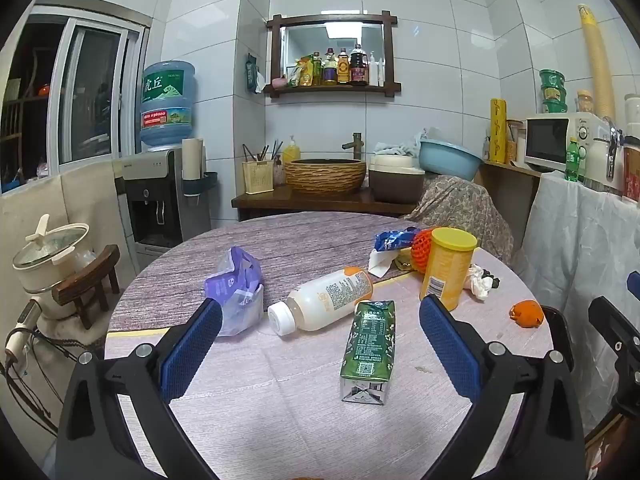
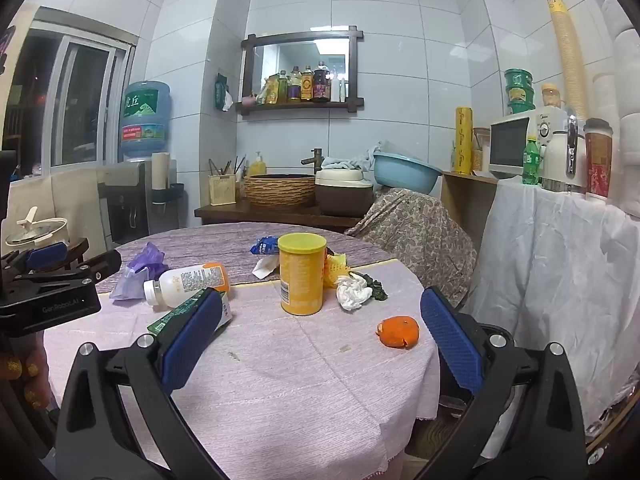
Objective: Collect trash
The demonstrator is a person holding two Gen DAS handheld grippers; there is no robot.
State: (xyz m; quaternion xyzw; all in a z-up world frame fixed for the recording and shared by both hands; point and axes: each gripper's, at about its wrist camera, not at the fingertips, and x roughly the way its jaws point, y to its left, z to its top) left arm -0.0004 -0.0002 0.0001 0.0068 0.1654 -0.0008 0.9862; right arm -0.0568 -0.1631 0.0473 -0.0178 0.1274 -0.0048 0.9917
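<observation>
While both grippers hover above the round table [image 2: 300, 380] with nothing between their blue pads, each set of jaws stands wide apart. The left gripper [image 1: 320, 316] points level across the table, framing a green carton [image 1: 368, 350] lying flat and a white bottle [image 1: 324, 300] tipped on its side just beyond it. A purple bag [image 1: 236, 288] sits near its left pad. The right gripper [image 2: 320, 312] is held beside the left, aimed at an upright yellow canister [image 2: 302, 274]. A crumpled tissue [image 2: 352, 292] lies just right of the canister, and an orange peel [image 2: 398, 332] rests nearer the table's edge, close to the right pad.
</observation>
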